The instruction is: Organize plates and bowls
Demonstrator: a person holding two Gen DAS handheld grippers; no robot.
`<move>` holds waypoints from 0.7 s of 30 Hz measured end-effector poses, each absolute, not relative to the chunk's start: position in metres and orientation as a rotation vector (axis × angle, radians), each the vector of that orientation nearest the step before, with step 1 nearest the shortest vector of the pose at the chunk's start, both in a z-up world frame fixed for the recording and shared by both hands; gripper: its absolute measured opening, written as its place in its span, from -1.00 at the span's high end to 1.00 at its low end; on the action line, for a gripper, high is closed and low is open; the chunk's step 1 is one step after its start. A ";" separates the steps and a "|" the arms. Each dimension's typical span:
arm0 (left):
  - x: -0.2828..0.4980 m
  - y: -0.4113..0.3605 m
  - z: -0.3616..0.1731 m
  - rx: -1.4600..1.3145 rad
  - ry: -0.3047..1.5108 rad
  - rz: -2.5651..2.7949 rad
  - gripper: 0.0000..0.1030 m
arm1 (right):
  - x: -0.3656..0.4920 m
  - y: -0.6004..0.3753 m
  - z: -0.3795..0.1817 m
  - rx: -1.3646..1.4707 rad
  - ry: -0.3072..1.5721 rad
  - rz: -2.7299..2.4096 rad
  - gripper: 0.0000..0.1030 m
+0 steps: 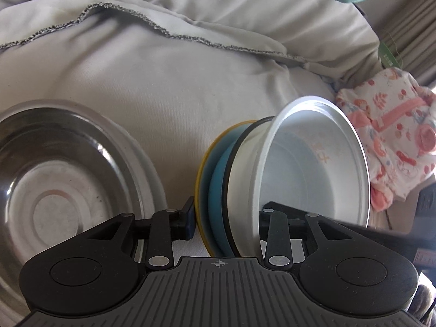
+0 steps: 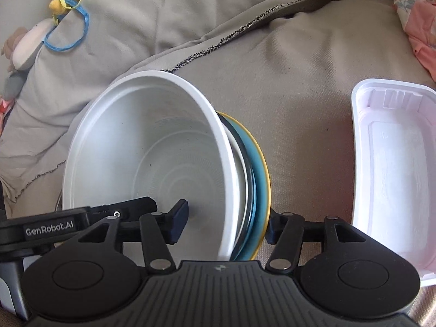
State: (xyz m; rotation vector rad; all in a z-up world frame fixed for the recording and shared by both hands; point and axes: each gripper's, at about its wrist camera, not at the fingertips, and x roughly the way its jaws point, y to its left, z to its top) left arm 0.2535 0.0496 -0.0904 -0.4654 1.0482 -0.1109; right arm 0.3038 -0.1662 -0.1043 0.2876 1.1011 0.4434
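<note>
L gripper (image 1: 227,215) straddles the nested stack where it stands on edge: one pad sits against the outside of the yellow-rimmed plate (image 1: 203,179), the other finger is inside the white bowl (image 1: 308,163). Jaws about half open w/ the whole stack between them; left pad looks to touch the plate, but the inner finger is partly hidden, so can't tell if it's truly clamped.

R gripper (image 2: 227,222) comes at the same stack from the other side. Its left finger is inside the bowl mouth and clearly apart from the wall; the right finger is tucked behind the plate rim, mostly hidden. So also about half open, around the stack, no firm pinch visible.

Stack itself: white bowl, a dark-rimmed piece, a blue plate (image 1: 218,182), then the yellow-rimmed one, all tipped sideways on the soft grey bedding (image 1: 169,87). Steel bowl (image 1: 62,169) lies flat just beside it in the L wrist view. A white plastic tray (image 2: 395,169) lies near it in the R wrist view. Patterned pink cloth (image 1: 392,139) further off.

Risks, as I judge them:
- Neither grip looks secure, so if both let go the stack prob flops over on the soft cover.
- Pieces are only nested; a lift by one rim could let the bowl slide out of the plates.
- Two grippers on one stack: pulling in diff directions could split it or knock fingers together.
- The steel bowl is close, so a tip that way would hit it.
</note>
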 end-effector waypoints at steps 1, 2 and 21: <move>0.251 0.051 -0.090 -0.469 1.061 -0.112 0.28 | 0.303 -0.166 -0.104 0.296 1.111 0.442 -0.09; 0.248 0.053 -0.089 -0.471 1.079 -0.112 0.28 | 0.302 -0.166 -0.104 0.309 1.122 0.440 -0.09; 0.240 0.023 -0.080 -0.214 1.140 -0.087 0.21 | 0.290 -0.178 -0.085 0.260 1.038 0.418 -0.08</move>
